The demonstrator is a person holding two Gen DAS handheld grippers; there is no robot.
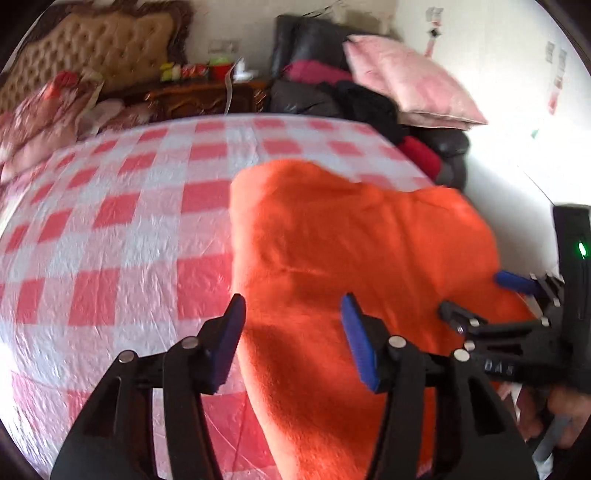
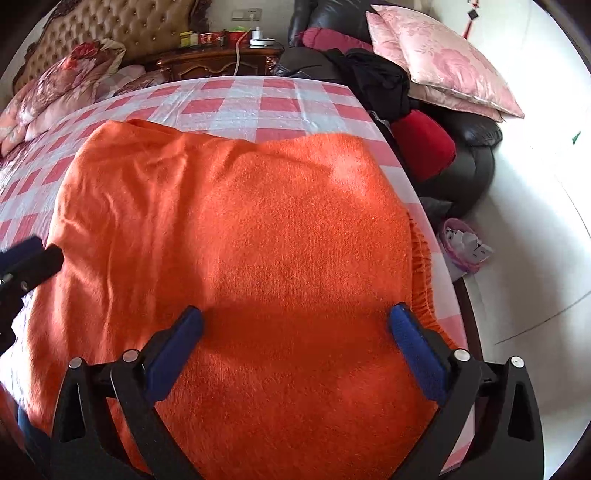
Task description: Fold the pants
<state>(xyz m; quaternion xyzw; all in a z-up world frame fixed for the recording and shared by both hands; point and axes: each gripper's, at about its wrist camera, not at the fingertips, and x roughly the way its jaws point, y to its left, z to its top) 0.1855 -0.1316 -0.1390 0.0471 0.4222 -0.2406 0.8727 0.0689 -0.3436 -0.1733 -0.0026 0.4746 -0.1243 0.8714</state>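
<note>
Over the checked bed, I held my right gripper with its jaws spread wide and nothing between them, both blue pads hovering above the near end of the orange pants. My left gripper stood part open and gripped nothing, its jaws straddling the garment's left edge, one pad over the bedcover and the other over the orange cloth. The pants lay flat across the near right part of the pink-and-white checked bedcover, already doubled into a broad slab, with a gathered, elastic-looking band showing at the right edge beside the drop to the floor. The fabric looked fleecy and thick; I judged it soft, limp and light, likely to sag and drag its lower layers along if lifted by one point only. It did not seem slippery against the cover, and nothing about it looked fragile. I judged the best hold to be at the near corners, one claw to each, pinching every layer through the edge so that the fold could be carried over evenly. Beyond the pants the cover ran bare to a wooden nightstand, a tufted headboard and a pink pillow on a dark sofa.
</note>
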